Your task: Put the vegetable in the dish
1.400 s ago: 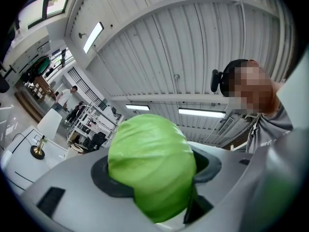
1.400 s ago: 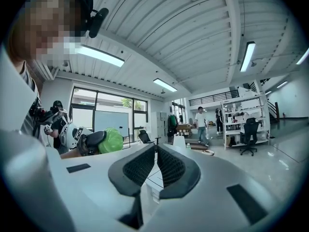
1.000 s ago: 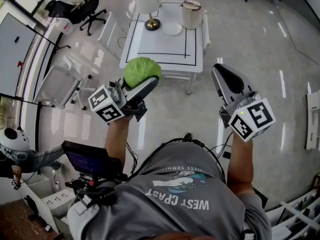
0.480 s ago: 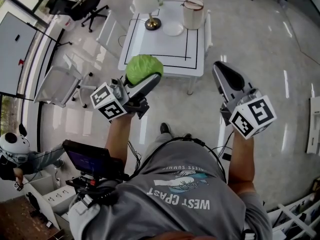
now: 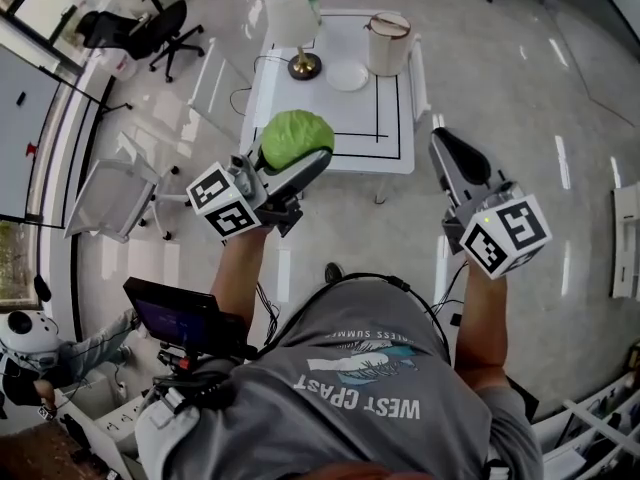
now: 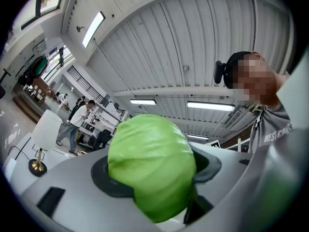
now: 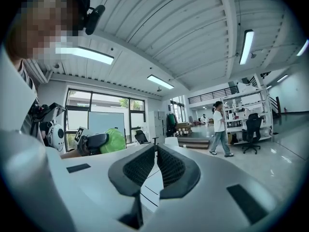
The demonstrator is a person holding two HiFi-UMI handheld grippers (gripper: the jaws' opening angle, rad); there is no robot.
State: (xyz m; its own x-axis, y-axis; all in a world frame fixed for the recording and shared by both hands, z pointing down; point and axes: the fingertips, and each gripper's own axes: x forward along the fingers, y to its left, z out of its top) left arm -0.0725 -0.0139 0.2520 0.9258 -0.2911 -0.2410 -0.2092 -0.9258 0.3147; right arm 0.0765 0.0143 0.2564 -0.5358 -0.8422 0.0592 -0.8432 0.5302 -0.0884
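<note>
Since the earlier frame the white table (image 5: 330,118) is drawing closer in the head view. The left gripper (image 5: 292,156) is rising slightly toward 1 o'clock, so the cabbage (image 5: 296,136) is now overlapping the table's near left edge rather than hanging short of it.

The left gripper is clamping the cabbage, with its jaws standing about half apart on either side of the green head. The cabbage is bulging out above and in front of them. In the left gripper view the cabbage is filling the gap and covering most of both dark pads, so only their outer rims are showing.

The dish (image 5: 347,75) is sitting on the table at 1 o'clock from the cabbage, well apart from it, between the lamp (image 5: 284,13) and the pale canister (image 5: 388,43). It is showing too small to tell what its inside is holding.

The right gripper (image 7: 155,149) is hanging at 3 o'clock from the left one, off the table's near right corner. Its jaws are pressing together with nothing between them.

In the right gripper view the cabbage is peeking out at 9 o'clock, partly hidden behind the left gripper's dark jaw. The table is mostly lying behind the right gripper's own jaws. The person's arms and grey shirt (image 5: 370,378) are blocking the floor at 6 o'clock.
</note>
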